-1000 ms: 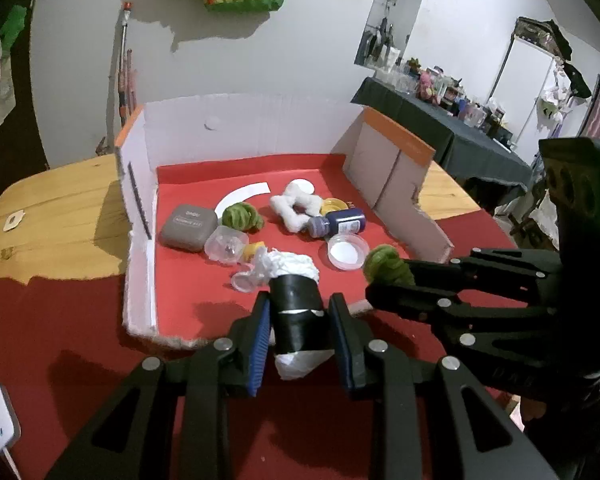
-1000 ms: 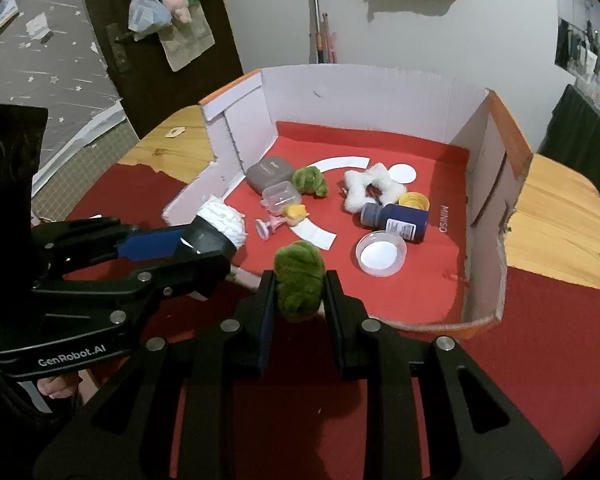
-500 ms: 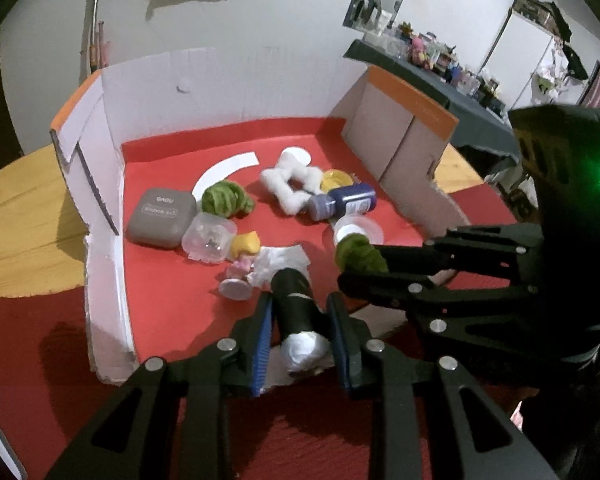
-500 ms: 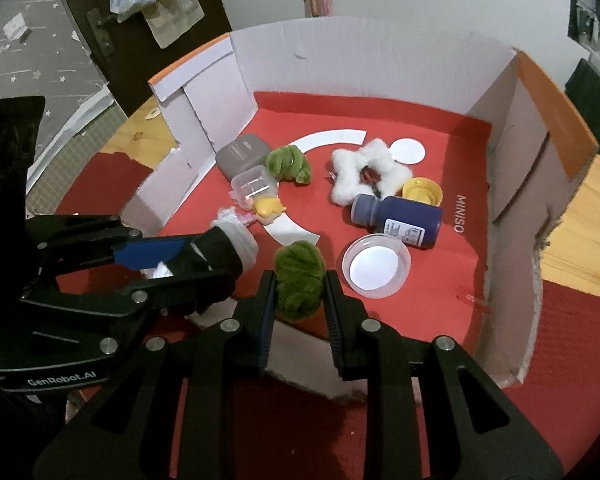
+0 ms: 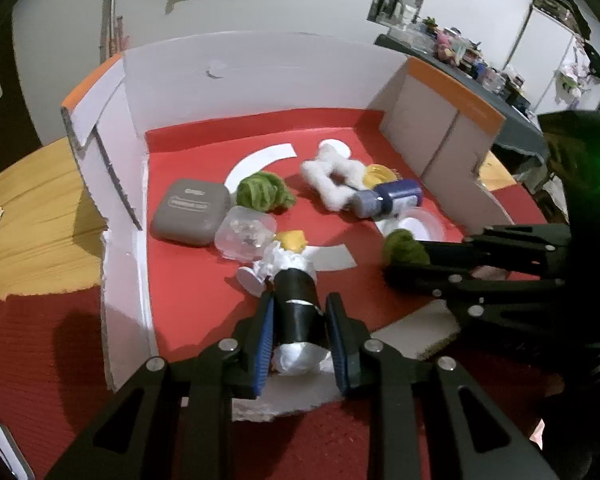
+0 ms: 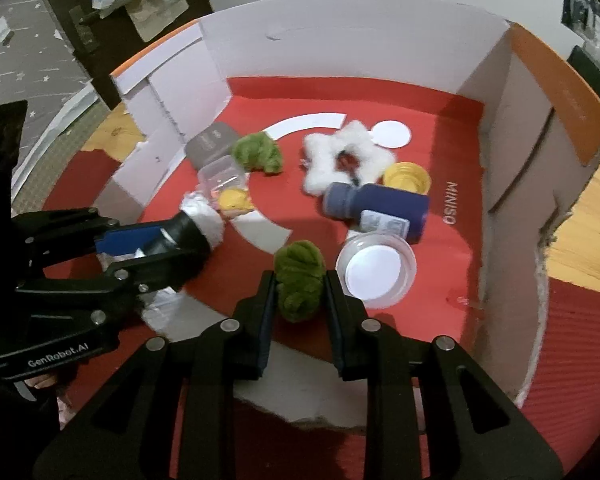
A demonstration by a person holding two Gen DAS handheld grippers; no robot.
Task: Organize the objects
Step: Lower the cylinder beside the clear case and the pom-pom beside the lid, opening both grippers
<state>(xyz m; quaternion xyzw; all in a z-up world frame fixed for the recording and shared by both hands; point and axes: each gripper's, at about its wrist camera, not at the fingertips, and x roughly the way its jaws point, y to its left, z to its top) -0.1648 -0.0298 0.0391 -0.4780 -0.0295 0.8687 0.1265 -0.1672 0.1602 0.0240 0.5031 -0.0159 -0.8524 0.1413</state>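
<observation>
Objects mostly lie inside the cardboard box (image 6: pixel 380 56) already, while the left gripper (image 5: pixel 300 320) clamps a black roll (image 5: pixel 298 304) and the right gripper (image 6: pixel 300 292) a green pom-pom (image 6: pixel 300 276) above its six-o'clock edge, unreleased.

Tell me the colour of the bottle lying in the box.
Dark blue bottle, white label; clearest in the right wrist view.

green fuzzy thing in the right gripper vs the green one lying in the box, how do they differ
The held green scrunchie is clamped between the right gripper fingers, over the box's front edge; the loose green scrunchie lies free on the red floor, further back beside the grey case. The held one looks squeezed narrow and darker; the loose one spreads wider and lighter. Both are fuzzy and green.
</observation>
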